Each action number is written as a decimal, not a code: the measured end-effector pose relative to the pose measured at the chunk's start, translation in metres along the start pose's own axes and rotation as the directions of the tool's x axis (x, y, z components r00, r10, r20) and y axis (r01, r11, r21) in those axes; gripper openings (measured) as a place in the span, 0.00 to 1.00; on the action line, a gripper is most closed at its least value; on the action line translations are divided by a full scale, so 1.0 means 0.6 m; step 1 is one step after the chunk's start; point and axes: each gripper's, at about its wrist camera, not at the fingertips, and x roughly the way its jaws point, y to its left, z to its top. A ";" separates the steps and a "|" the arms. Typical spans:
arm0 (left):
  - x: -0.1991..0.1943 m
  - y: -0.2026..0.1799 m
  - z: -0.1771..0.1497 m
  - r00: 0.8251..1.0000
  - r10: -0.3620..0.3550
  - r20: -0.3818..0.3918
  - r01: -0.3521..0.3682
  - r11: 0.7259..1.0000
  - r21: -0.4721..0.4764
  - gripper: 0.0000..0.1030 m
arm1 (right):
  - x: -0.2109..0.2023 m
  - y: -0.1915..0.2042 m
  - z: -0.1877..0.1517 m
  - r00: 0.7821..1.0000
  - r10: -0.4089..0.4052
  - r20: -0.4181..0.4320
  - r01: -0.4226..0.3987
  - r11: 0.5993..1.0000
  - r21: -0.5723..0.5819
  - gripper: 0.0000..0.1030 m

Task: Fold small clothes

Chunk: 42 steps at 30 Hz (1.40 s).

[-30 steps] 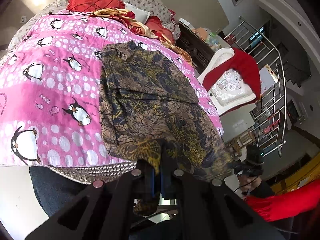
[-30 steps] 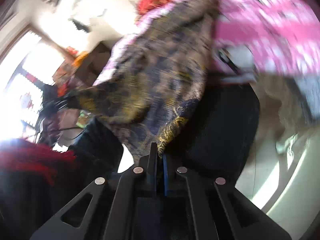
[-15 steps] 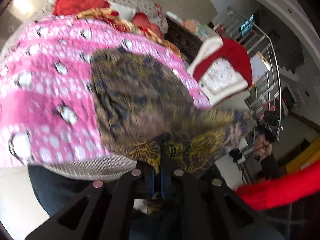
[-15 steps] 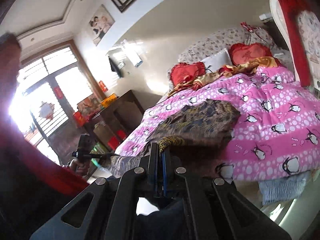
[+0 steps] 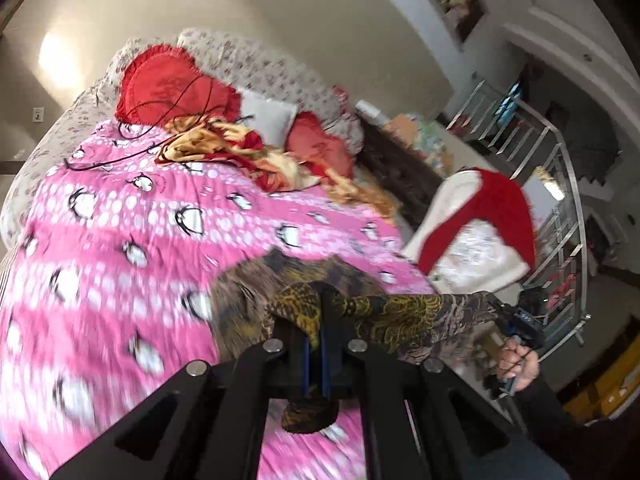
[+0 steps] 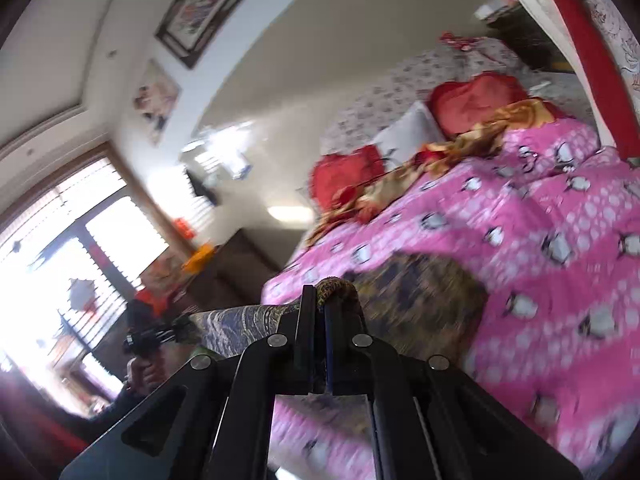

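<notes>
A dark brown and gold patterned garment (image 5: 404, 312) is stretched between my two grippers above the pink penguin bedspread (image 5: 120, 264). My left gripper (image 5: 316, 332) is shut on one corner of it. In the left wrist view the cloth runs right to the other gripper (image 5: 520, 316), held in a hand. My right gripper (image 6: 318, 304) is shut on the other corner of the garment (image 6: 424, 292), whose far part lies on the bedspread (image 6: 540, 248). The left gripper shows at the left of the right wrist view (image 6: 148, 336).
Red pillows (image 5: 168, 84) and a gold and red cloth (image 5: 240, 152) lie at the head of the bed. A white chair with a red cover (image 5: 480, 224) stands beside the bed, with a metal railing (image 5: 560, 208) behind it. A bright window (image 6: 60, 264) is at the left.
Both grippers have lifted and carried the garment's near edge up and forward over the bed. The cloth is now folded over on itself, with less of it lying flat.
</notes>
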 end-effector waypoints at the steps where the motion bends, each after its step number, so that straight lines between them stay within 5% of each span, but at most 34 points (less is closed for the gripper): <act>1: 0.033 0.014 0.013 1.000 0.010 -0.026 -0.010 1.000 -0.007 0.03 | 0.023 -0.014 0.011 0.999 -0.037 -0.011 0.037 0.999 0.008 0.08; 4: 0.141 0.065 0.027 0.990 0.058 -0.127 -0.063 0.997 -0.033 0.03 | 0.099 -0.072 0.035 0.986 -0.156 -0.051 0.158 0.986 0.051 0.08; 11: 0.305 0.143 -0.020 0.924 0.181 -0.336 -0.204 0.979 -0.033 0.08 | 0.232 -0.178 0.039 0.906 -0.374 -0.200 0.395 0.916 0.074 0.08; 15: 0.299 0.150 -0.030 0.916 0.188 -0.355 -0.211 0.977 -0.029 0.27 | 0.257 -0.224 0.024 0.882 -0.393 -0.260 0.441 0.883 0.163 0.09; 19: 0.240 0.153 -0.027 0.925 0.242 -0.291 -0.255 0.967 -0.005 0.48 | 0.218 -0.218 0.015 0.908 -0.351 -0.230 0.404 0.879 0.254 0.15; 23: 0.167 0.103 -0.043 0.943 0.286 -0.170 -0.289 0.957 0.013 0.42 | 0.154 -0.154 0.013 0.903 -0.403 -0.150 0.425 0.889 0.169 0.18; 25: 0.156 0.052 -0.077 0.958 0.245 -0.151 -0.243 0.969 0.036 0.21 | 0.147 -0.102 0.005 0.888 -0.441 -0.127 0.452 0.889 0.069 0.19; 28: 0.161 -0.014 -0.154 0.966 0.212 -0.145 -0.209 0.977 0.036 0.13 | 0.172 -0.026 -0.038 0.885 -0.437 -0.162 0.433 0.899 -0.060 0.19; 31: 0.175 -0.035 -0.219 0.953 0.254 -0.164 -0.250 0.967 0.047 0.13 | 0.201 0.032 -0.112 0.845 -0.489 -0.216 0.458 0.871 -0.180 0.19; 33: 0.188 -0.021 -0.251 0.919 0.348 -0.184 -0.332 0.937 0.111 0.04 | 0.210 0.048 -0.156 0.813 -0.528 -0.244 0.467 0.843 -0.268 0.19; 34: 0.189 -0.010 -0.260 0.916 0.356 -0.185 -0.336 0.932 0.133 0.03 | 0.214 0.045 -0.178 0.786 -0.559 -0.264 0.473 0.819 -0.326 0.19; 35: 0.184 0.004 -0.261 0.933 0.314 -0.176 -0.295 0.947 0.126 0.03 | 0.216 0.031 -0.195 0.754 -0.592 -0.283 0.481 0.792 -0.376 0.19; 36: 0.185 0.009 -0.261 0.934 0.306 -0.184 -0.286 0.949 0.129 0.03 | 0.215 0.013 -0.208 0.731 -0.613 -0.300 0.485 0.776 -0.402 0.08; 39: 0.190 0.005 -0.252 0.925 0.323 -0.199 -0.288 0.940 0.184 0.03 | 0.180 -0.031 -0.203 0.796 -0.515 -0.318 0.418 0.848 -0.326 0.00; 42: 0.185 -0.004 -0.234 0.923 0.310 -0.230 -0.279 0.947 0.157 0.03 | 0.181 -0.037 -0.182 0.783 -0.482 -0.393 0.414 0.875 -0.250 0.01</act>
